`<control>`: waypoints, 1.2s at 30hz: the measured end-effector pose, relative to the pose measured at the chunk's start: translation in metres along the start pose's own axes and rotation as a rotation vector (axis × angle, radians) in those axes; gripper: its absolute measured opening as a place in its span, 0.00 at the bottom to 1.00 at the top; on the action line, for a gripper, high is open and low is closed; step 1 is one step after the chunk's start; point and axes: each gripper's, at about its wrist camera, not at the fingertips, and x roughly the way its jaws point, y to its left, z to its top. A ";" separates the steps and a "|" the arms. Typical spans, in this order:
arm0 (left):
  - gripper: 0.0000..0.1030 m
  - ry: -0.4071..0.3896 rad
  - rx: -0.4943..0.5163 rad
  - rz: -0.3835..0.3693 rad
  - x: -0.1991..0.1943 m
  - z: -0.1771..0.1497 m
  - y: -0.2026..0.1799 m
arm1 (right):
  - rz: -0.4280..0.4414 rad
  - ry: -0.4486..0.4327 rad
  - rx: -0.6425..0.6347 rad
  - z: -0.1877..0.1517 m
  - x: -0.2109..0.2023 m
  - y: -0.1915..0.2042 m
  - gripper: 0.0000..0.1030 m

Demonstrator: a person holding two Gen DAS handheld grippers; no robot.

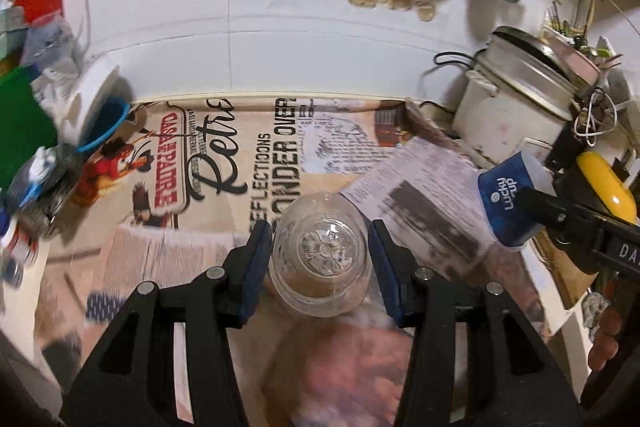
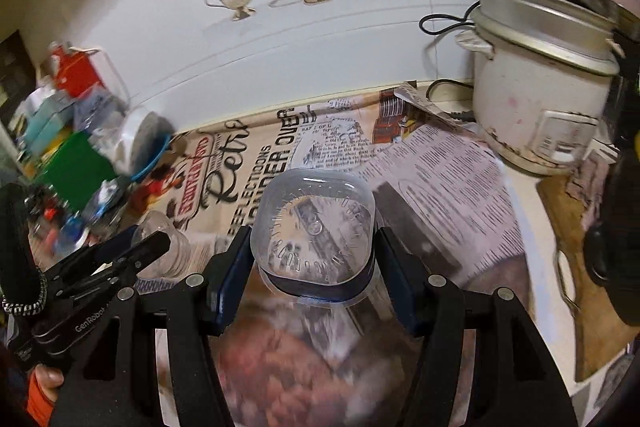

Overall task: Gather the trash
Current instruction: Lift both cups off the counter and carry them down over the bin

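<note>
Trash in hand, two items. Left gripper (image 1: 320, 255): jaws clamped on a clear plastic bottle (image 1: 320, 259), ribbed, round, petal-moulded base facing the camera; long axis runs forward along the fingers. Right gripper (image 2: 312, 267): jaws clamped on a cup (image 2: 316, 227), translucent plastic, rounded-square, blue "Lucky up" sleeve, base forward, axis likewise along the fingers. Both items ride clear above the counter (image 1: 560, 311), side by side, cup to the right of the bottle. No bin shows in either view; which hand is nearer to one cannot be told.

Below: printed cloth (image 1: 224, 167), glossy, retro lettering; newspaper (image 2: 452, 171), matte, creased. Far right: rice cooker (image 2: 536, 99), white enamel, stained, metal lid ajar. Left: blurred clutter of packets.
</note>
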 end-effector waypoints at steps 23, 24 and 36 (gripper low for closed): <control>0.47 -0.032 0.030 -0.070 -0.164 -0.115 -0.035 | -0.011 -0.038 0.016 -0.113 -0.127 0.036 0.56; 0.47 -0.022 0.038 -0.072 -0.170 -0.123 -0.034 | -0.014 -0.036 0.022 -0.118 -0.129 0.038 0.56; 0.47 0.122 0.077 -0.099 -0.196 -0.226 -0.031 | -0.045 0.064 0.084 -0.214 -0.144 0.059 0.56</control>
